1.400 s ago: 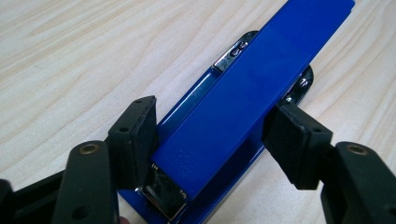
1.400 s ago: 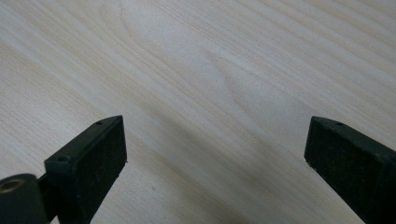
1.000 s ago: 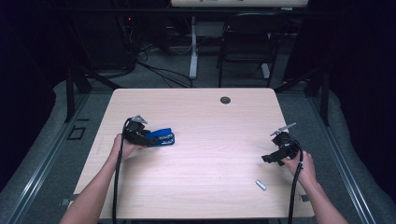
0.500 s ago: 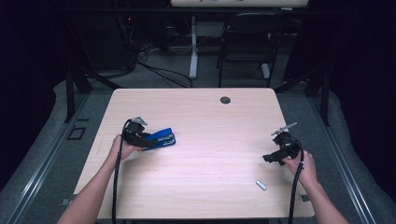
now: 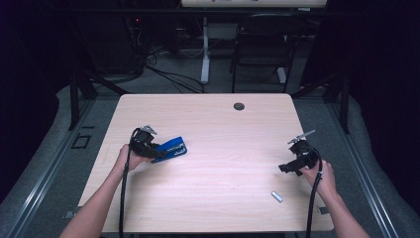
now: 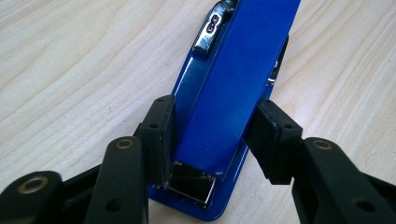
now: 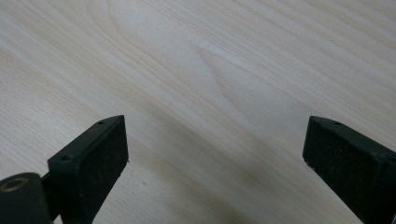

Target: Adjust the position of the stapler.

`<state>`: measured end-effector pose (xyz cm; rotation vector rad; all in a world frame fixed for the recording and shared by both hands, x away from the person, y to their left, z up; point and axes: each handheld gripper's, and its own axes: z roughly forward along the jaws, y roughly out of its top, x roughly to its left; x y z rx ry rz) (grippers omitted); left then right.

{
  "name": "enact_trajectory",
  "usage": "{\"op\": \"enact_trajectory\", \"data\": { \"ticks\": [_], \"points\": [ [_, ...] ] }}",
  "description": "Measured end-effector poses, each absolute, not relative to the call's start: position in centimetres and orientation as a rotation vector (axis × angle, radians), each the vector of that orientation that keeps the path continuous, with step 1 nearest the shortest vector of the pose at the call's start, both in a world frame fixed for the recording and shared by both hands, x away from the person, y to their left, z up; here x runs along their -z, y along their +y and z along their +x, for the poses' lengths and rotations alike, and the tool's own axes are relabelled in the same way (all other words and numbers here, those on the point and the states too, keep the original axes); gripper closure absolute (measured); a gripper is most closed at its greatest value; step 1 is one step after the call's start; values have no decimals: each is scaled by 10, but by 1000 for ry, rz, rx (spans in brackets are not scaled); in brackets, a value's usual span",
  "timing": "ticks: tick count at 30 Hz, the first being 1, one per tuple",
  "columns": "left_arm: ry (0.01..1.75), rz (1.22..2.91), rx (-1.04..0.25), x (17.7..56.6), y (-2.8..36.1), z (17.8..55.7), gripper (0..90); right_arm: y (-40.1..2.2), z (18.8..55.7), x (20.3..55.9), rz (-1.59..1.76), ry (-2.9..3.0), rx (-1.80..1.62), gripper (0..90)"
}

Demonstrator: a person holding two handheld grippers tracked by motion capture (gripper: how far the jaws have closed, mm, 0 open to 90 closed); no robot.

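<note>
So far the work is at its grasping stage. The blue stapler (image 6: 233,93) lies flat on the left part of the table (image 5: 218,198), and the left gripper (image 6: 217,135) has its fingers (image 6: 161,135) on either side of the stapler's rear end, near the hinge. Those fingers have just been closing with the stapler between them. In the left gripper view the left pad lies against the stapler's side and the right pad sits at or just off its top arm, so the clamp looks made or all but made, though I cannot tell how firm it is. The stapler's base rests on the wood; no lift is visible.

The right gripper (image 5: 297,163) hovers over the right part of the table with its fingers (image 7: 93,154) spread wide and nothing between them, well apart from the stapler. A small silvery piece (image 5: 277,197), perhaps a strip of staples, lies near the front edge, just beside the right hand (image 5: 322,176), untouched.

By my reading the approach and closing are done. Still to come: securing the hold, raising or steadying the stapler, and whatever the free gripper is meant to do, possibly fetching that small piece.
</note>
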<state>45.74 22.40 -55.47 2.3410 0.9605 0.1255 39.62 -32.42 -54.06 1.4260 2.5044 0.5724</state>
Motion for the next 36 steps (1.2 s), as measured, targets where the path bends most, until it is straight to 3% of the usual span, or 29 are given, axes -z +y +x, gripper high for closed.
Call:
{"op": "enact_trajectory", "data": {
  "ticks": [36],
  "points": [
    [909, 2360, -132, 555, 208, 450, 629, -322, 396, 542, 1388, 2519, -545, 63]
  ]
}}
